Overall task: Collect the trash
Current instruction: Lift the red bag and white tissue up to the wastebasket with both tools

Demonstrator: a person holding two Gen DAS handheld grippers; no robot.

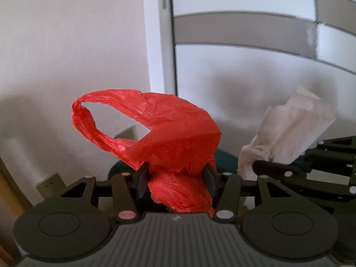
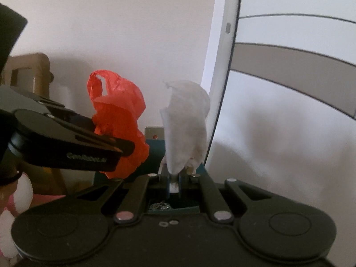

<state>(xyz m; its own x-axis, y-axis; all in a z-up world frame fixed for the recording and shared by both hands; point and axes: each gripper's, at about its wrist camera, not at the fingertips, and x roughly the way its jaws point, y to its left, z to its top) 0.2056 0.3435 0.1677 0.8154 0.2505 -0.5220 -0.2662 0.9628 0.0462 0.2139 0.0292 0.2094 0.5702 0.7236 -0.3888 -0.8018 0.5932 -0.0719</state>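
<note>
A: Bag [image 1: 178, 138], red plastic, crumpled: where is it?
B: Clamped in the left gripper [image 1: 176, 181], in front of the wall [image 1: 66, 55].
A: Tissue [image 2: 185, 129]?
B: Pinched upright in the right gripper [image 2: 174, 178], jaws nearly closed, just beside the bag.

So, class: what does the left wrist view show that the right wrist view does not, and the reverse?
Only the left wrist view: a wall socket and the bag's open handle loop. Only the right wrist view: a wooden frame and pink and white things at lower left. Both: the left gripper holding the red bag, the right gripper shut on the tissue, the white wall.
</note>
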